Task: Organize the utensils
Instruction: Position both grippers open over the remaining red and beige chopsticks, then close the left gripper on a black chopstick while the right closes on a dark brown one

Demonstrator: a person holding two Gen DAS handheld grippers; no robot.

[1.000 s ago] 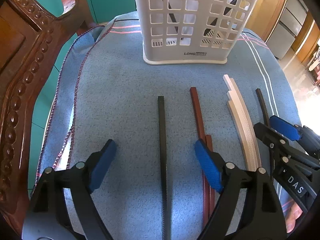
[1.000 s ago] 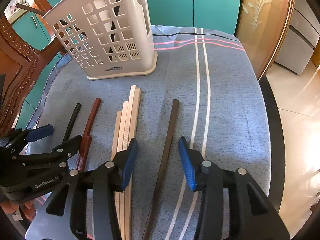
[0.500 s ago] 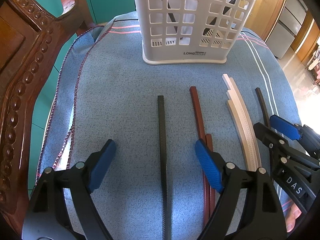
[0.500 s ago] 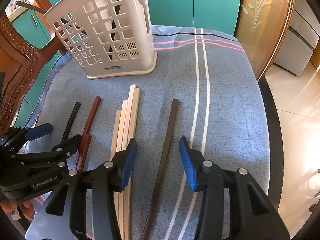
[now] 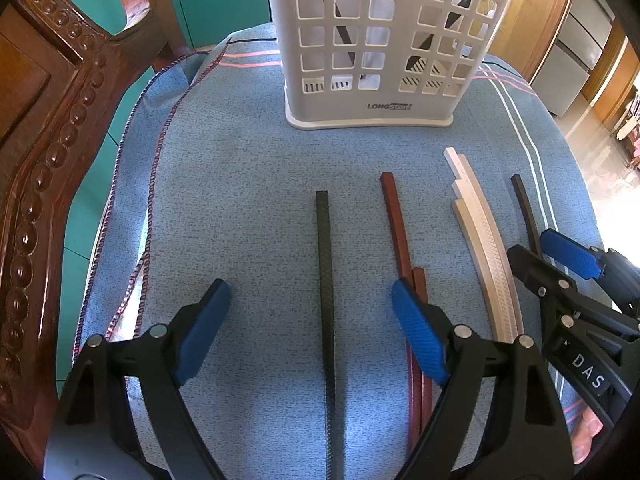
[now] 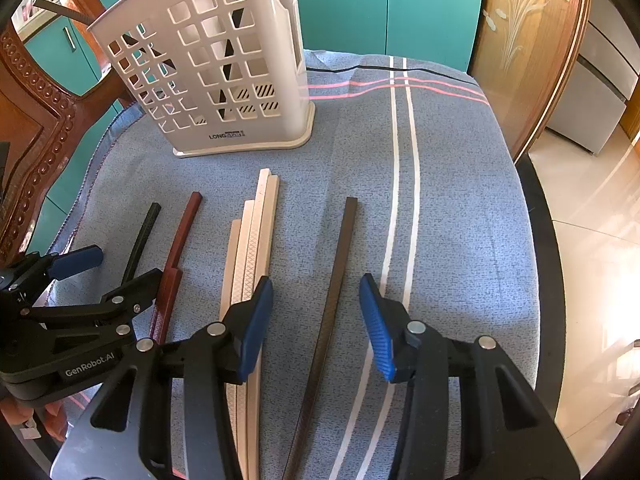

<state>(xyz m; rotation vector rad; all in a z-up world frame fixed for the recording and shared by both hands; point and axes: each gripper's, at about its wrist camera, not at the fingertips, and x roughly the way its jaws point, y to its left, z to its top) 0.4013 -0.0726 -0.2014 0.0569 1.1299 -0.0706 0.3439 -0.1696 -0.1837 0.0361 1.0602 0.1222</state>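
Chopsticks lie side by side on a blue cloth [image 5: 248, 184]. A black chopstick [image 5: 325, 272] lies between the fingers of my open left gripper [image 5: 310, 324]. A red-brown pair [image 5: 400, 240] and several white ones [image 5: 484, 240] lie to its right. A dark brown chopstick [image 6: 336, 288] lies between the fingers of my open right gripper [image 6: 316, 316]. The white ones [image 6: 256, 232], the red-brown pair [image 6: 180, 240] and the black one [image 6: 142, 232] also show in the right wrist view. A white slotted utensil holder [image 5: 380, 40] stands upright at the far side, also in the right wrist view [image 6: 216, 72], with dark sticks inside.
A carved wooden chair back [image 5: 48, 128] rises along the left edge of the cloth. The cloth's white stripes [image 6: 404, 184] run along the right side. The surface drops to a tiled floor [image 6: 592, 216] on the right. Teal cabinets [image 6: 384, 4] stand behind.
Both grippers have edged slightly forward; the holder sits a touch closer in both views. Nothing was taken hold of or let go.
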